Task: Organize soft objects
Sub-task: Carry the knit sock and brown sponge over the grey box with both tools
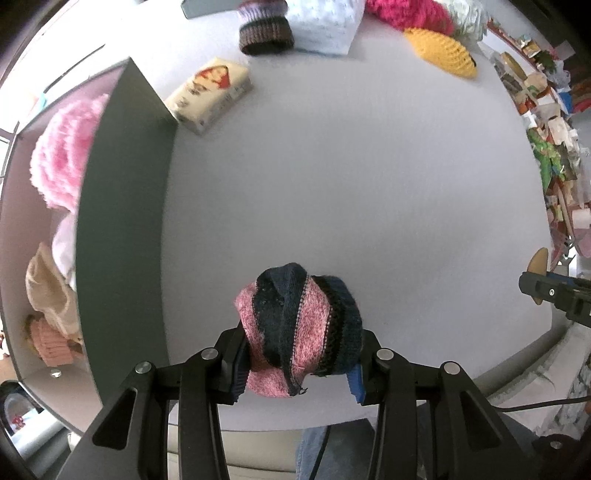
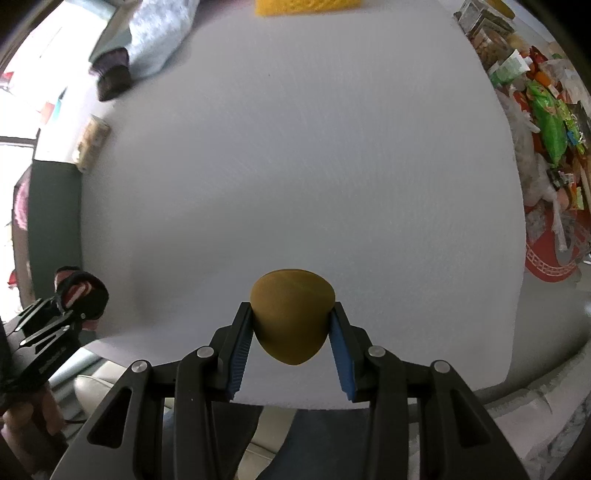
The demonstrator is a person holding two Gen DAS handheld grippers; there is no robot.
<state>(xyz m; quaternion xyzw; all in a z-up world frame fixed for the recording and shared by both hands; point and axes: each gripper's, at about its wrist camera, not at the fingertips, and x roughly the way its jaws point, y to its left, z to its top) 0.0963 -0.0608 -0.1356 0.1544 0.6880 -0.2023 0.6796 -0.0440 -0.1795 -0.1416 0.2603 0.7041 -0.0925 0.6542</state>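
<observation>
Two tools up over the white surface (image 1: 332,166), each clamped on something soft. Left tool (image 1: 299,363): blue-ribbed pads pressed into both sides of a knit hat (image 1: 299,325) striped in pink and dark navy, bunched between them and held clear of the surface. Right tool (image 2: 291,332): pads squeezing a rounded mustard-yellow soft piece (image 2: 291,317) from left and right, its pointed end toward the camera, also lifted off the surface.

Along the left edge, an open box (image 1: 122,221) with dark green outer wall and pale inside, already holding a fluffy pink item (image 1: 62,158), a cream knit piece (image 1: 48,284) and a peach ribbed one (image 1: 51,343). Just beyond the box corner, a cream packet (image 1: 210,94) with a red print, flat on the surface. At the far edge, a brown-cuffed striped hat (image 1: 266,33) touching a pale blue knit (image 1: 325,26), then a magenta knit (image 1: 406,14) and a yellow crocheted piece (image 1: 439,51) beside it. Mixed clutter of packets off the right side, blurred.
</observation>
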